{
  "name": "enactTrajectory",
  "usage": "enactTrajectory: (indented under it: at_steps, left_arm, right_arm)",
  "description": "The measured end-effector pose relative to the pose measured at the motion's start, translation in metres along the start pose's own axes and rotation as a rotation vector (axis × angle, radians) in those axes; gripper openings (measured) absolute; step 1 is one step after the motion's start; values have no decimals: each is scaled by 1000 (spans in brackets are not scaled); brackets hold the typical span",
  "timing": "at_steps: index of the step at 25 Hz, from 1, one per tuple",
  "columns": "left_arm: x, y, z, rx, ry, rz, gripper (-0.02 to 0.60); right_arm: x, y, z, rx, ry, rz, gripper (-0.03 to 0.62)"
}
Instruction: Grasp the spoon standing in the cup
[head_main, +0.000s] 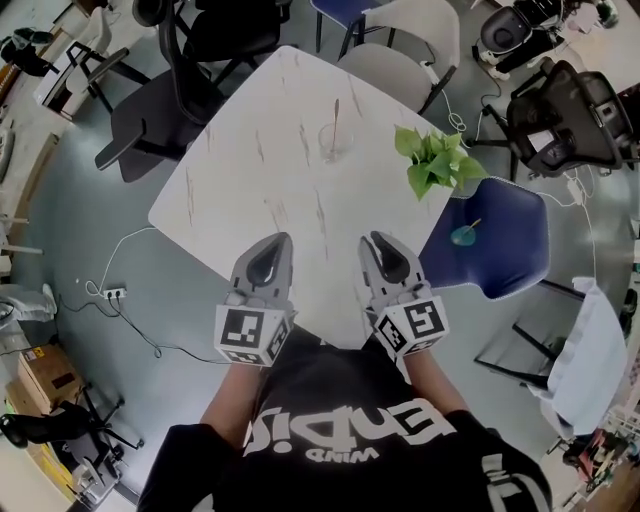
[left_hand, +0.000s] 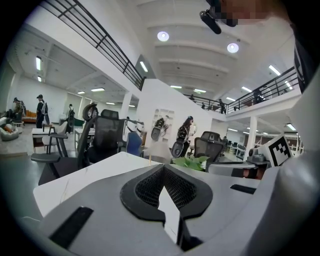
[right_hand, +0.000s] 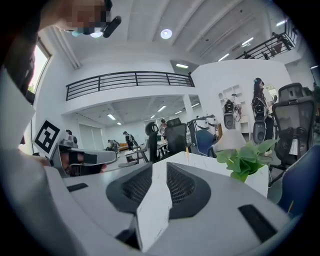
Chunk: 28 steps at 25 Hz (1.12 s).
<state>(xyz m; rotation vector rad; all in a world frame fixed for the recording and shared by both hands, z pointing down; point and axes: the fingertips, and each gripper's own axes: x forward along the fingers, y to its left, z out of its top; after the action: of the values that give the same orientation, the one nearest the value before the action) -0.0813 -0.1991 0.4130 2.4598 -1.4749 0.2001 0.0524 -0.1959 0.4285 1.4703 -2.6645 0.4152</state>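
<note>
A clear cup (head_main: 333, 145) stands near the far side of the white marbled table (head_main: 250, 190), with a thin spoon (head_main: 336, 112) upright in it. Both grippers hover side by side over the table's near edge, well short of the cup, and point toward it. My left gripper (head_main: 274, 240) has its jaws meeting at the tips, with nothing held. My right gripper (head_main: 379, 240) shows a narrow slit between its jaws, also with nothing in it. The spoon (left_hand: 150, 160) appears as a thin stick beyond the left gripper (left_hand: 163, 167), and the spoon (right_hand: 187, 150) shows the same way past the right gripper (right_hand: 159, 164).
A green potted plant (head_main: 435, 160) sits at the table's right corner, right of the cup. A blue chair (head_main: 495, 245) stands to the right with a small teal object on it. Black office chairs (head_main: 165, 95) crowd the far left side. A cable and power strip (head_main: 112, 293) lie on the floor.
</note>
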Motion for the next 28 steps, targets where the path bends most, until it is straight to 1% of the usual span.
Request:
enactTrajectory:
  at_steps: [1,2,3,4,8,13,22,28]
  left_arm:
    - [2,0,0,-2,1,-3,14]
    - [4,-1,0,-5,-1,-7,14]
    - [6,-2,1,-8,-3,-12,14]
    - [7,-3,2,-10,-6,-15,14]
    - [12,-1,4,-9,-6,-22,14]
    - [16,8,6,-16,-3,-23,14]
    - [31,17,6,-31,-2,-32,14]
    - [43,23,3,-40,8,-35,14]
  right_arm:
    - [1,0,-1,13,2,8,96]
    - [2,0,-1,20,5,18,144]
    - [3,0,-1,20,8,26,174]
    - [3,0,-1,18,10,32,181]
    - [12,0,-1,20,13,44,179]
    - [37,-4,11,-5,8,71,179]
    - [104,-39,30,-76,6,65,179]
    - [149,-68,27,-75,39,41,179]
